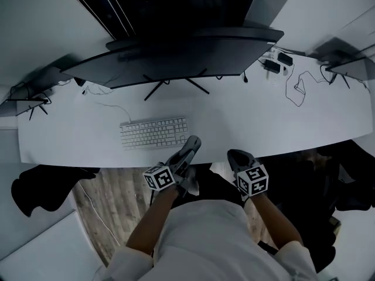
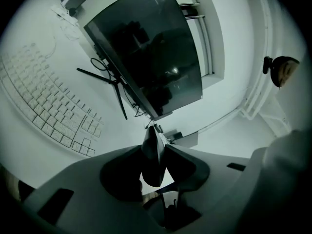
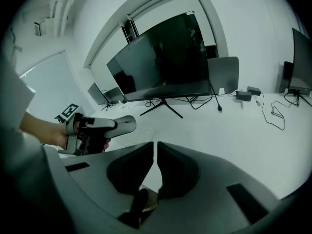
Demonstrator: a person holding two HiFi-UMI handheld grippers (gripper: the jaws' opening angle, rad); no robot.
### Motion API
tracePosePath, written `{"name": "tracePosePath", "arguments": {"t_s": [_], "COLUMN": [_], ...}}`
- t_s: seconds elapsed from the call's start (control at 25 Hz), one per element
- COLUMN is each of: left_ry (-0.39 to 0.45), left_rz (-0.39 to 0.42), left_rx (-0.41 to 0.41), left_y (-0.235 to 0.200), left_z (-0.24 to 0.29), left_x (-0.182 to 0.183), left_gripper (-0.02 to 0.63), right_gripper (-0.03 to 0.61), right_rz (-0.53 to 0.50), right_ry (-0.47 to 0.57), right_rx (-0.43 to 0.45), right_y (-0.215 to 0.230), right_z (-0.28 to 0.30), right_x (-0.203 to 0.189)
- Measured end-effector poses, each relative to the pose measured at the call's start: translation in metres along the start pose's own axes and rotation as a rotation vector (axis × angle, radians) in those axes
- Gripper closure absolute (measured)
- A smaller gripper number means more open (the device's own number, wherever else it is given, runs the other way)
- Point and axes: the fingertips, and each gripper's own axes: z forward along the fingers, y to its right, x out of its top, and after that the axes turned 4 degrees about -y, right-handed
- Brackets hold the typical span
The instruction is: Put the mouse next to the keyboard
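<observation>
A white keyboard [image 1: 153,132] lies on the white desk [image 1: 275,122], left of centre; the left gripper view shows the keyboard [image 2: 44,111] at its left. My left gripper [image 1: 188,148] hangs over the desk's front edge, just right of the keyboard, shut on a grey mouse [image 3: 119,125]. Between its own jaws the mouse [image 2: 153,167] appears edge-on as a dark wedge. My right gripper [image 1: 235,156] sits a little further right at the desk edge. In its own view the right gripper [image 3: 155,150] has its jaws nearly touching, with nothing between them.
A wide curved monitor [image 1: 176,57] on a spread-leg stand fills the back of the desk. Power adapters [image 1: 278,63] and a looped cable [image 1: 299,86] lie at the back right. Other screens stand at both far ends. Wooden floor shows below the desk edge.
</observation>
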Motion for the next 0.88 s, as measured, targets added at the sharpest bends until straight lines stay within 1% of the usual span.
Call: {"name": "tracePosePath", "arguments": {"t_s": [0.16, 0.28, 0.36, 0.56, 0.64, 0.76, 0.88], "left_ry": [0.042, 0.075, 0.099, 0.133, 0.164, 0.228, 0.256], "left_rz": [-0.056, -0.116, -0.157, -0.231, -0.297, -0.420, -0.489], "left_rx": [0.097, 0.164, 0.186, 0.250, 0.286, 0.347, 0.375], "left_y": [-0.022, -0.040, -0.045, -0.060, -0.069, -0.083, -0.089], "left_z": [0.024, 0.041, 0.052, 0.071, 0.076, 0.081, 0.088], "left_x": [-0.002, -0.002, 0.000, -0.005, -0.006, -0.006, -0.008], "left_gripper": [0.471, 0.471, 0.471, 0.470, 0.470, 0.470, 0.471], "right_gripper": [0.534, 0.534, 0.534, 0.534, 0.534, 0.534, 0.534], "right_rz": [-0.021, -0.040, -0.055, -0.075, -0.073, -0.072, -0.083], "right_ry": [-0.027, -0.045, -0.057, -0.093, -0.103, -0.113, -0.117], "right_rx": [0.027, 0.039, 0.046, 0.060, 0.070, 0.083, 0.087], "right_y": [0.013, 0.024, 0.031, 0.043, 0.044, 0.044, 0.045], "right_z": [0.012, 0.020, 0.027, 0.044, 0.050, 0.055, 0.059], "right_x": [0.005, 0.009, 0.011, 0.008, 0.007, 0.004, 0.002]}}
